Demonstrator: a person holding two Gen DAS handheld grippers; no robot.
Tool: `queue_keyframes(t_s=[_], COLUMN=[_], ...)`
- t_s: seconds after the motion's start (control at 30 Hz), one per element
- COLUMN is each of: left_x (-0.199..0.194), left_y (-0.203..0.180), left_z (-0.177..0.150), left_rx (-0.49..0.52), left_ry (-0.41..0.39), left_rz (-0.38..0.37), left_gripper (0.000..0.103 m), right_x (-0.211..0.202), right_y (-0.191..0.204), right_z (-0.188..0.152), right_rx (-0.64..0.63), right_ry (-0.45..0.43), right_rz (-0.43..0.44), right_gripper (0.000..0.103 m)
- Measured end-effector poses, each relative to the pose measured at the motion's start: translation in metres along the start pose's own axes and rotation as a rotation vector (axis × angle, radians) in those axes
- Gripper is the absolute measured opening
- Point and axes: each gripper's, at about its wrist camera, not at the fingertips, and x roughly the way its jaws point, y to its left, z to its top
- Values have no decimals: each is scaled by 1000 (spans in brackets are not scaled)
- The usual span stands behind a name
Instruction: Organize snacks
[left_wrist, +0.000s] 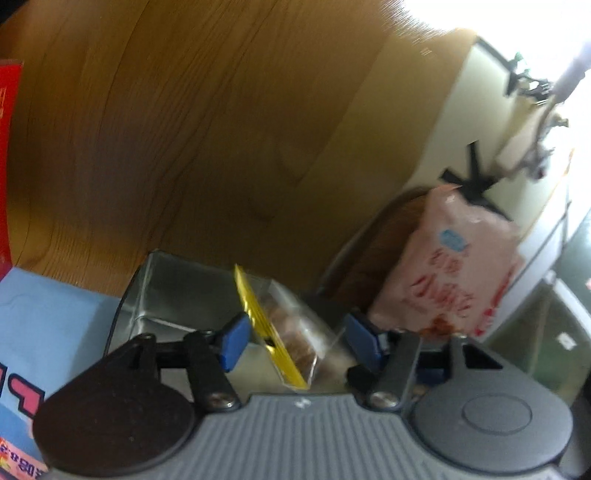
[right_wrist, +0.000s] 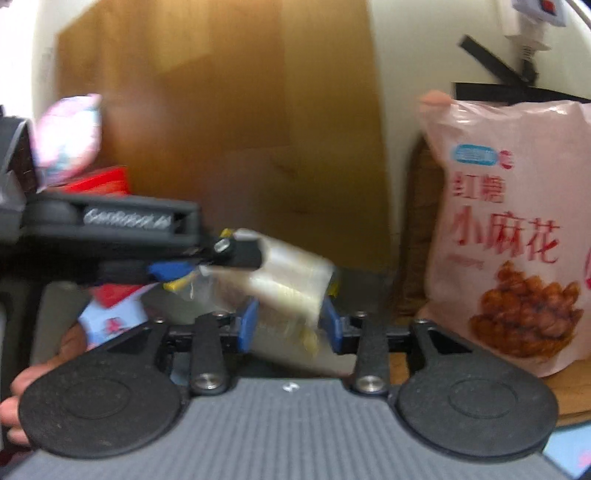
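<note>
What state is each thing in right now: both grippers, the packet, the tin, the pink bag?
left gripper: jaws partly apart, clear packet between pads, contact unclear in blur
right gripper: jaws partly apart around the same packet, contact unclear
clear packet: tilted, spanning both grippers, in front of the tin
metal tin: open top, no lid in view
pink snack bag: upright, looks unopened

Tilted clear gold-edged snack packet; upright pink bag.
</note>
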Motion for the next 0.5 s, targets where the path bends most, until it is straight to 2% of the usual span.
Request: queue_keyframes(t_s=[0.07,0.27,0.4,0.5], left_x=[-8,-64,-111,-140], left_y=[7,24,37,55], left_z=[-4,-22,-49,-72], left_rx=[-14,-14,14,-11], left_ry=[-11,-59,-79,-84], left_rz=[-12,-46,-47,-29], left_gripper=[60,62,66,66], right_x=[-2,-49,-84,-102], right_y=[-6,-5,0,-1], right_z=[-2,-26,-59,-85], right_rx=[36,99,167,239], right_ry=[-16,-77,-80,-76], right_rz=[-26,-1,43,49], right_gripper=[55,55,55,55])
